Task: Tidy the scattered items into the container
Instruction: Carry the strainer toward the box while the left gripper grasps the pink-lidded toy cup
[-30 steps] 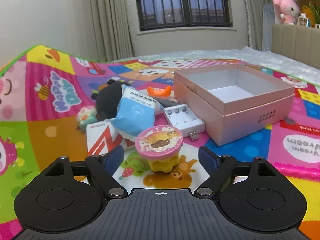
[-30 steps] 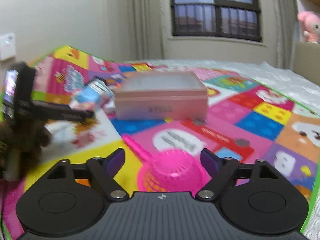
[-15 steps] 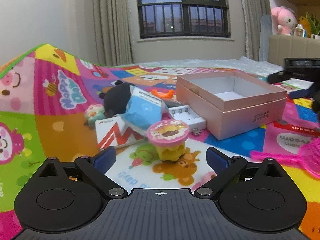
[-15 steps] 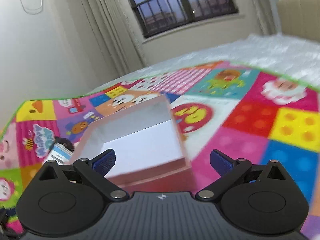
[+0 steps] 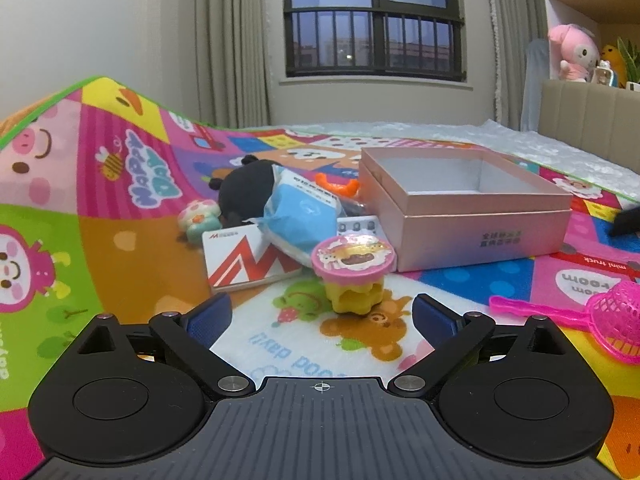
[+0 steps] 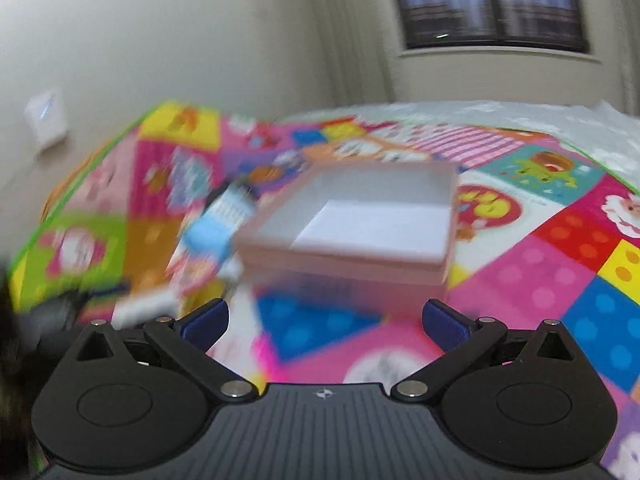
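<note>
An open pink box [image 5: 472, 216] sits on the colourful play mat; its white inside looks empty. Left of it lies a heap: a pink-lidded yellow pudding cup [image 5: 354, 276], a blue pouch [image 5: 300, 220], a white-and-red card [image 5: 248, 258], a black plush [image 5: 248, 192], a mushroom toy [image 5: 198, 220], an orange piece [image 5: 338, 184] and a white charger [image 5: 360, 226]. A pink strainer [image 5: 616, 320] lies at right. My left gripper [image 5: 320, 316] is open, a little short of the cup. My right gripper [image 6: 324, 318] is open and empty, facing the blurred box [image 6: 360, 228].
The mat [image 5: 120, 248] curls up at the left against the wall. A window and curtains are behind. A beige headboard with plush toys [image 5: 572, 54] stands at far right. White bubble wrap [image 5: 500, 136] lies beyond the mat.
My left gripper has pulled back and its jaws have widened. My right gripper has swung fast, leaving the strainer behind, and now faces the box from the right with heavy blur.
</note>
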`<state>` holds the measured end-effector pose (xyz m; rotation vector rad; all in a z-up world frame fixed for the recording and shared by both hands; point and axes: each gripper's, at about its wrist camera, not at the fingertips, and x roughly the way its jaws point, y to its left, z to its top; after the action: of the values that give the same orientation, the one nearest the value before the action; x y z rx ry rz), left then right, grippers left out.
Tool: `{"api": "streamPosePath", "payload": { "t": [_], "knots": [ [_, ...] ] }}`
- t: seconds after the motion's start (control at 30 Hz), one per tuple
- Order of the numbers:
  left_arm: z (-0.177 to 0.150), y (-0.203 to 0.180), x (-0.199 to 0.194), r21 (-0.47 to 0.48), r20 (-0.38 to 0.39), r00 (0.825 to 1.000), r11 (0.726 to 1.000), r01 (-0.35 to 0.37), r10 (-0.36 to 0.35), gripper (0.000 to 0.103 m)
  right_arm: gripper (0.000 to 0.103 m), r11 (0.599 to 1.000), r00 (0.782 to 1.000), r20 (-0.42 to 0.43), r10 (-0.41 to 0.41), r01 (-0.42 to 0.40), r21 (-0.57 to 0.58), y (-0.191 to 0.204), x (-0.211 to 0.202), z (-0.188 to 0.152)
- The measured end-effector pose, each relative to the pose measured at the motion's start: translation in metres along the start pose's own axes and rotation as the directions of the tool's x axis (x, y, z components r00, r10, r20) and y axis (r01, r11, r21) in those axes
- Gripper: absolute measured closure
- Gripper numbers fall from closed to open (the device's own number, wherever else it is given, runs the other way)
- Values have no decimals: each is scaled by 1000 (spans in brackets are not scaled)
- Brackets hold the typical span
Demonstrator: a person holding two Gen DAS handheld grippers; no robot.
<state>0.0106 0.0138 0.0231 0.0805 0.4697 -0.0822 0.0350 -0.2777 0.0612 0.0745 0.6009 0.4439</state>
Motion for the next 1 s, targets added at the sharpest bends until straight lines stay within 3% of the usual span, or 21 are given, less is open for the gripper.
{"api": "streamPosePath", "payload": {
  "t": [0.13,0.2,0.37,0.43,0.57,0.63,0.87,1.0],
  "knots": [
    [2,-3,-2,7,6,1000,1000,-1,1,4,6,983,991,-90,-100,84,-165,29,1,-36],
    [6,-5,0,13,8,1000,1000,-4,4,4,29,977,984,-136,-118,91,-192,36,4,-49],
    [22,-18,22,34,2,1000,999,-5,5,5,29,981,986,-105,-130,113,-157,47,-12,-60],
    [25,-26,34,62,-13,1000,998,-24,25,20,29,983,988,-83,-129,116,-143,51,-24,-59],
    [27,-30,50,78,-50,998,997,-25,29,27,29,981,988,-65,-139,129,-141,57,-45,-60],
    [26,-29,50,71,-52,998,997,-25,29,42,29,979,986,-62,-156,146,-141,60,-54,-63],
    [14,-27,2,103,-24,999,994,34,-32,42,29,975,981,-53,-188,180,-129,70,-75,-69],
    [0,-32,-40,168,-28,992,977,129,-126,42,29,968,976,-54,-209,199,-152,79,-86,-69]
  ]
}}
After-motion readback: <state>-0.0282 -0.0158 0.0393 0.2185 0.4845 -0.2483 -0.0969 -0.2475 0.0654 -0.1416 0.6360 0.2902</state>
